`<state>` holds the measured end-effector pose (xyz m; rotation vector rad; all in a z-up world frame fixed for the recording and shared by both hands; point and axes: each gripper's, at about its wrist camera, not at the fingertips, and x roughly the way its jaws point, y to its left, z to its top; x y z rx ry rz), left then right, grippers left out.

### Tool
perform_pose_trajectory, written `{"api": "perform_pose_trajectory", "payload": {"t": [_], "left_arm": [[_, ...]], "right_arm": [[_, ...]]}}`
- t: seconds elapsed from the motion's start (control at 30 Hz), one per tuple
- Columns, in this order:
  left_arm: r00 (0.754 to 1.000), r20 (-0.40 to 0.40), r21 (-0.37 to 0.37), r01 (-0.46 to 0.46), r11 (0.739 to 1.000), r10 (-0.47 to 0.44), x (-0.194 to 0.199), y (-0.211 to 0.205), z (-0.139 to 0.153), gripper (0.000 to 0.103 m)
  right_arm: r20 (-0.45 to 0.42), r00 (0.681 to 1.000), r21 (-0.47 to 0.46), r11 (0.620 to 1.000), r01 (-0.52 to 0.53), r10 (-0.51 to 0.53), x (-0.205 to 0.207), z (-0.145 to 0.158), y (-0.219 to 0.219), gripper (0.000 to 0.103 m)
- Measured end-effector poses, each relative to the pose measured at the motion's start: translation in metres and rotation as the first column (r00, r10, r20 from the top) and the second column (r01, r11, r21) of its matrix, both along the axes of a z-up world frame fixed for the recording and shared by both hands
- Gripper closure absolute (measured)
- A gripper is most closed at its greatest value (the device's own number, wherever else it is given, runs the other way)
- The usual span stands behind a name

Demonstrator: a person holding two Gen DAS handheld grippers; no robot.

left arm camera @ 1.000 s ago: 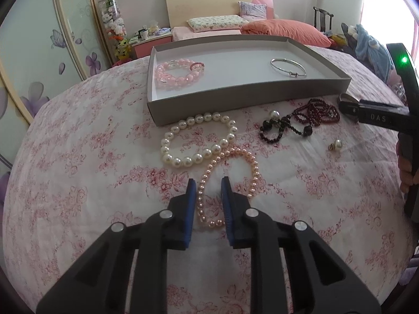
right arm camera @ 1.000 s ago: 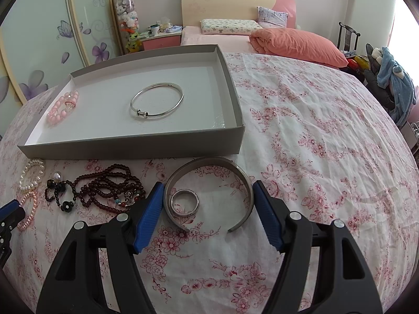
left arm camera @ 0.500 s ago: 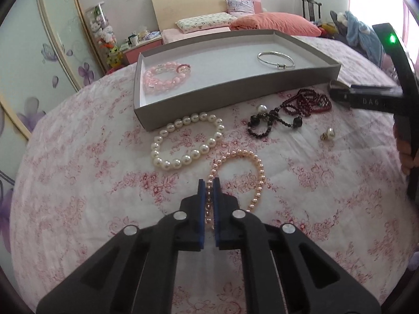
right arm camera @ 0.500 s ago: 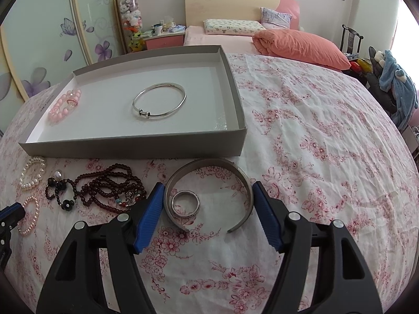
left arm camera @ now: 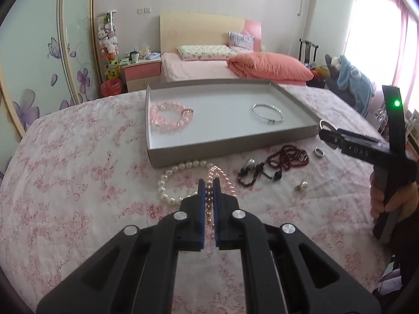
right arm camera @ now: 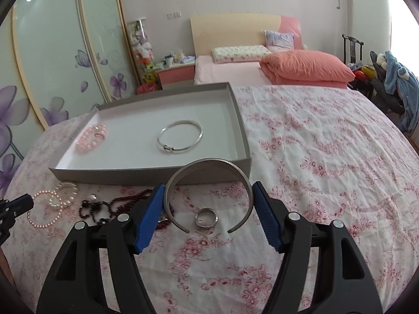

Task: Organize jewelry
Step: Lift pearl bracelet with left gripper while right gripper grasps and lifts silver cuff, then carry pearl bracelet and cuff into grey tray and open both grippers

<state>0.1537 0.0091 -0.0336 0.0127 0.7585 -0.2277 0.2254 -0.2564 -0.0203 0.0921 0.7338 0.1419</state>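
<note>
My left gripper is shut on the pink pearl bracelet and holds it lifted above the floral bedspread. My right gripper is shut on a wide silver cuff bangle, raised off the bed; a small silver ring lies below it. The grey tray holds a pink bead bracelet and a thin silver bangle. A white pearl bracelet, dark red beads and a pearl earring lie on the bed.
The tray sits on the bed ahead of both grippers. A pillow and an orange quilt lie further back. A chair with blue clothing stands at the right. Sliding wardrobe doors run along the left.
My left gripper has closed on the pink pearl bracelet and lifted it. My right gripper has risen with the silver cuff, leaving the small ring on the bed.
</note>
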Motion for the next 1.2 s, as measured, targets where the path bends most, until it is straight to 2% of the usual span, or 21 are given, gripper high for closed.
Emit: {"api": "perform_pose_trajectory", "payload": {"t": [0.2,0.33,0.8,1.2], "left_arm": [[0.999,0.035,-0.035,-0.006,0.999,0.007,-0.004,-0.002,0.010,0.097],[0.997,0.067,-0.056,-0.024,0.998,0.028,-0.006,-0.001,0.021,0.097],[0.964,0.218,-0.062,-0.143,0.988,0.153,-0.007,-0.010,0.062,0.097],[0.949,0.260,-0.036,-0.173,0.984,0.176,0.010,-0.028,0.076,0.097]], "right_arm": [[0.022,1.000,0.012,1.000,-0.014,0.014,-0.008,0.006,0.004,0.035],[0.070,0.997,0.008,0.999,-0.034,0.033,-0.016,0.017,0.012,0.035],[0.299,0.951,-0.039,0.997,-0.073,0.081,-0.046,0.063,0.044,0.035],[0.352,0.934,-0.043,0.998,-0.053,0.065,-0.033,0.075,0.046,0.035]]}}
